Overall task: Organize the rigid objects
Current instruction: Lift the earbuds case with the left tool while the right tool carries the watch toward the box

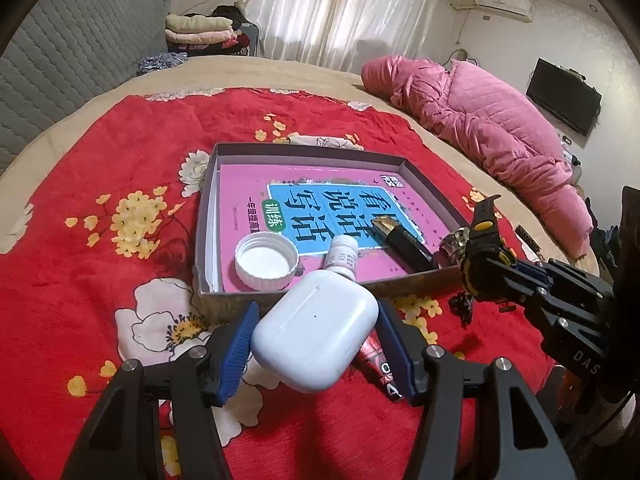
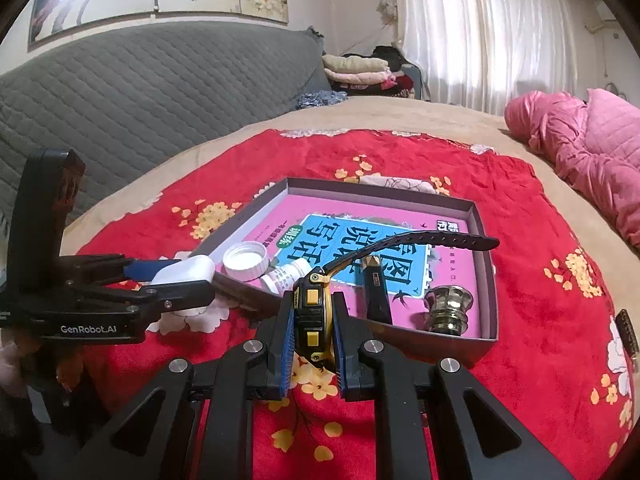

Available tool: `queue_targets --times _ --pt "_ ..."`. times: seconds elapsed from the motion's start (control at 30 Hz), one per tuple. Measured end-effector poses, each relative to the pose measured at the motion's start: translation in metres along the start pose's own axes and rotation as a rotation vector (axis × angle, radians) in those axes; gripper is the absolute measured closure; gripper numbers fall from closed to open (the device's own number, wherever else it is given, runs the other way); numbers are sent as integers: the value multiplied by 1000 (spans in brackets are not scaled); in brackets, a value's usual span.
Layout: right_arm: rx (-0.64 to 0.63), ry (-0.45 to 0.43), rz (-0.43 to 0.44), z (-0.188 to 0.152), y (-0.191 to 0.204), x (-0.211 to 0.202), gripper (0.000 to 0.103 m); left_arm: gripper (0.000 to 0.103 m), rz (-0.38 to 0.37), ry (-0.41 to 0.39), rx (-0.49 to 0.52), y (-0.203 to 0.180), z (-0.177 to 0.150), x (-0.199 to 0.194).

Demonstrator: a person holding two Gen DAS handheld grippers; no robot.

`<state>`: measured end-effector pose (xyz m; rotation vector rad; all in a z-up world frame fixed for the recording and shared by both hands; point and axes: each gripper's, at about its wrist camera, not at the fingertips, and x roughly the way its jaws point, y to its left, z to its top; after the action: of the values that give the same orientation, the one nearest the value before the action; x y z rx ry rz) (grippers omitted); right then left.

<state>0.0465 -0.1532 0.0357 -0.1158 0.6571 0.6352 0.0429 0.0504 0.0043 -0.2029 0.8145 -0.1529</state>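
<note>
The left gripper (image 1: 316,336) holds a white earbud case (image 1: 316,330) between its blue pads, jaws standing wide around it, the case lifted over the red flowered blanket (image 1: 100,152); just under its right finger lies a red tube (image 1: 374,356) on the blanket. The right gripper (image 2: 314,334) is clamped narrow on the body of a black and yellow watch (image 2: 314,312), whose strap (image 2: 420,240) arches forward over the tray; in the left view that gripper (image 1: 476,276) hangs to the right of the case, beside the tray's near right corner.

Just beyond both grippers sits a shallow cardboard tray (image 1: 320,152) with a pink and blue book (image 1: 328,200) lying flat in its bottom; on the book, nearest the left gripper, rest a white cap (image 1: 266,262), open side up, and a small white bottle (image 1: 342,258) on its side; further right lies a black lighter (image 1: 404,242); ahead of the right gripper, in the tray's near right corner, stands a metal knob (image 2: 448,310).

Beyond the tray, well apart to the right, a pink quilted coat (image 1: 492,136) lies on the bed; white curtains (image 1: 344,4) hang at the back.
</note>
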Motion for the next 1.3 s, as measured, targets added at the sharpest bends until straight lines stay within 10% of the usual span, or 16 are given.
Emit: queue_targets --times 1.3 --pt "-29 -86 -74 27 -17 5 86 43 56 -67 -53 -2 28 12"
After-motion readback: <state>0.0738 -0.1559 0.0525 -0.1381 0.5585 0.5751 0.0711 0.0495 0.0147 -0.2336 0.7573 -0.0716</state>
